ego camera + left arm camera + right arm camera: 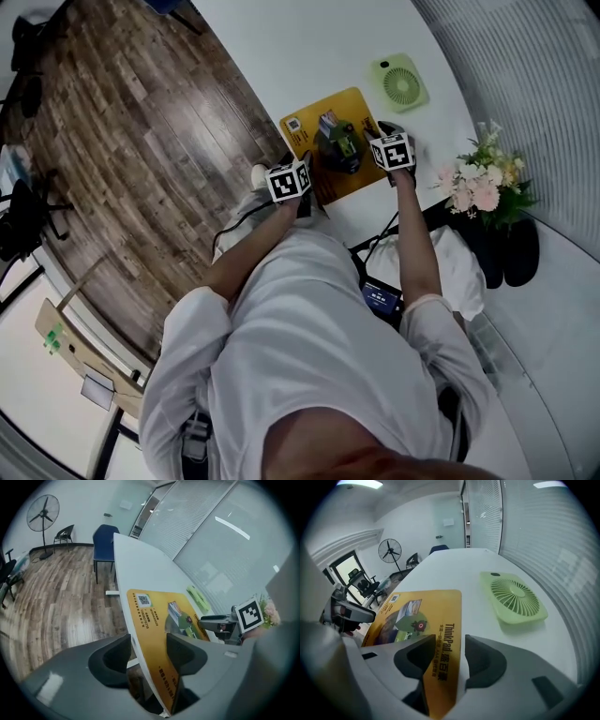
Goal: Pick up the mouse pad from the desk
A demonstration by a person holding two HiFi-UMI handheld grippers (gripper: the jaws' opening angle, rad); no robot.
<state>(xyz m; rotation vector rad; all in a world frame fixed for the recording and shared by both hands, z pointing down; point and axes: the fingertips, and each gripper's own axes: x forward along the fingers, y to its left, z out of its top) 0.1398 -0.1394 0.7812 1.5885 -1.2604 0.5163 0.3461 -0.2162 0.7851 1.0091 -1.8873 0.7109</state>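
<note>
Bracketing the mouse pad (323, 108) on the desk (309, 37), head view: your left gripper (302, 171) at its 7 o'clock, right gripper (382, 133) at 3. Left gripper view: jaws wide, pad and desk edge between, so closing could pinch the tabletop. Right gripper view: jaws wide astride the pad's border; fan (513, 597) clear at 1 o'clock.

The right gripper (447, 656) is holding its jaws apart, with the near edge of the yellow mouse pad (417, 616) running between them, unpinched. The pad is lying flat on the white desk (478, 564). A green fan (513, 597) is lying face up near its right side, and the left gripper (347, 613) is showing at its left side
</note>
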